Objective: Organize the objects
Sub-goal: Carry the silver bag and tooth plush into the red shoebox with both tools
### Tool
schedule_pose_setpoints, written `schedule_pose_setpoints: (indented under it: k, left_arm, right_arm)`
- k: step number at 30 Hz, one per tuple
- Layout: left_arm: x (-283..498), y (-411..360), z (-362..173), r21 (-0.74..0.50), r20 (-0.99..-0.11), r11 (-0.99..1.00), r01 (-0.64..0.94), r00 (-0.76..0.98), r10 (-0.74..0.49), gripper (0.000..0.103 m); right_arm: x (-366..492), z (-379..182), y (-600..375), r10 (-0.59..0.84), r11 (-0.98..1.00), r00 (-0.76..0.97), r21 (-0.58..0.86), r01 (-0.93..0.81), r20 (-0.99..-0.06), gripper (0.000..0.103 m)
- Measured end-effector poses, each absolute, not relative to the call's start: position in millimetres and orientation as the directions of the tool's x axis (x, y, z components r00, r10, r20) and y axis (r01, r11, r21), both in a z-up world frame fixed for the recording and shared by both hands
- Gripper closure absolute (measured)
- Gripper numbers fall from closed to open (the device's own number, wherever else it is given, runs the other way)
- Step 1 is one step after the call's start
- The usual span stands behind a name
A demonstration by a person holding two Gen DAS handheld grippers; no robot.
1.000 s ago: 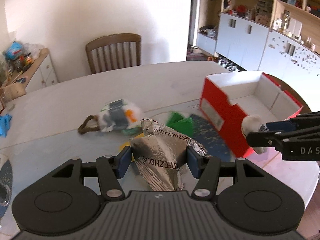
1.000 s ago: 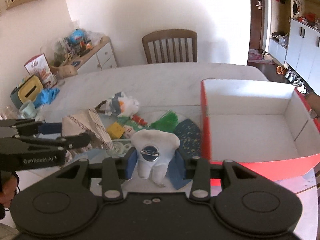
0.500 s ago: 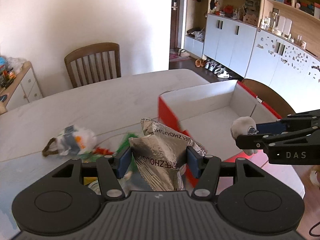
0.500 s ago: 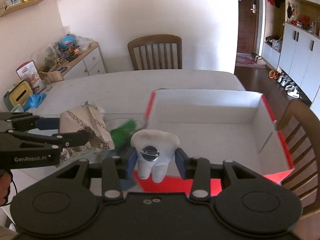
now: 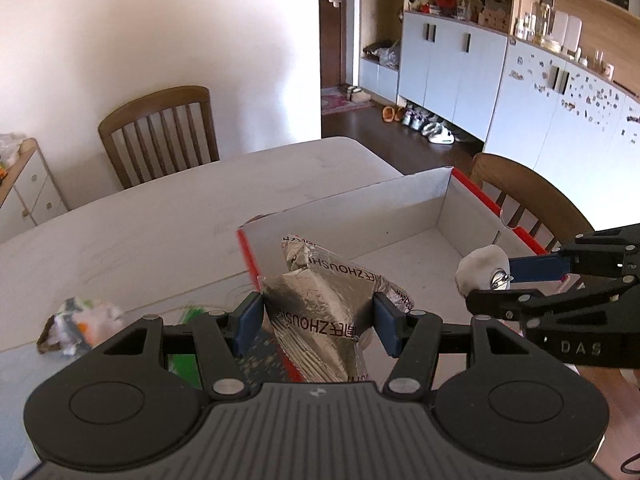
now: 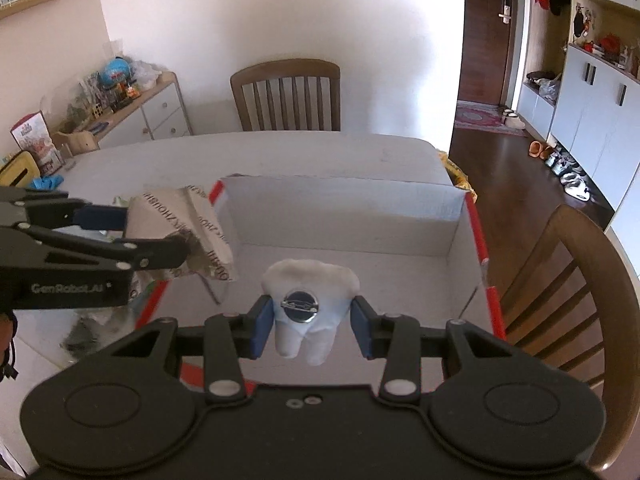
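A wooden chair (image 6: 286,94) stands at the far side of the desk (image 6: 280,152), against the white wall. A second chair (image 6: 560,280) stands at the right side. At the far left is a low cabinet (image 6: 140,116) with a globe (image 6: 116,72) on it. Shoes (image 5: 424,124) lie on the dark floor near the pale blue cupboards (image 5: 452,68).

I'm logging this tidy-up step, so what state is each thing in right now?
Left gripper: shut on the foil bag.
Foil bag: crumpled, held over the box's left edge.
Right gripper: shut on the tooth toy.
Tooth toy: held upright above the box.
Box: open, nothing inside.
Door: shut.
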State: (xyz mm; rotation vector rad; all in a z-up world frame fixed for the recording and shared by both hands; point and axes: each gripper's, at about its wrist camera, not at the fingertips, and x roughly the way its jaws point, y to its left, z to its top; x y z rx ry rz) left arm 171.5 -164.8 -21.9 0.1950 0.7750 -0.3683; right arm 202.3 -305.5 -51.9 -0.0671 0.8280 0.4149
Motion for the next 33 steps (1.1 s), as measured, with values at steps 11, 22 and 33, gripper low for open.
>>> schedule_pose_setpoints:
  k: [11,22,33]
  left_arm:
    - [227,-206,-62,0.062,-0.781,0.914,0.400,0.590,-0.206,0.045]
    - [263,-223,-107,0.091,-0.859,0.910,0.404,0.495,-0.134,0.044]
    - [277,-240,-131,0.086,-0.910,0.887,0.454,0.398,-0.116,0.043]
  right_arm:
    - [244,-81,-311,0.307,0.902,0.534,0.062,-0.428,-0.788,0.063]
    - [268,-124,-312,0.296,0.885,0.411,0.085,-0.459,-0.862,0.062]
    - [277,-140,-302,0.248,0.870,0.344,0.052,-0.490,-0.906,0.061]
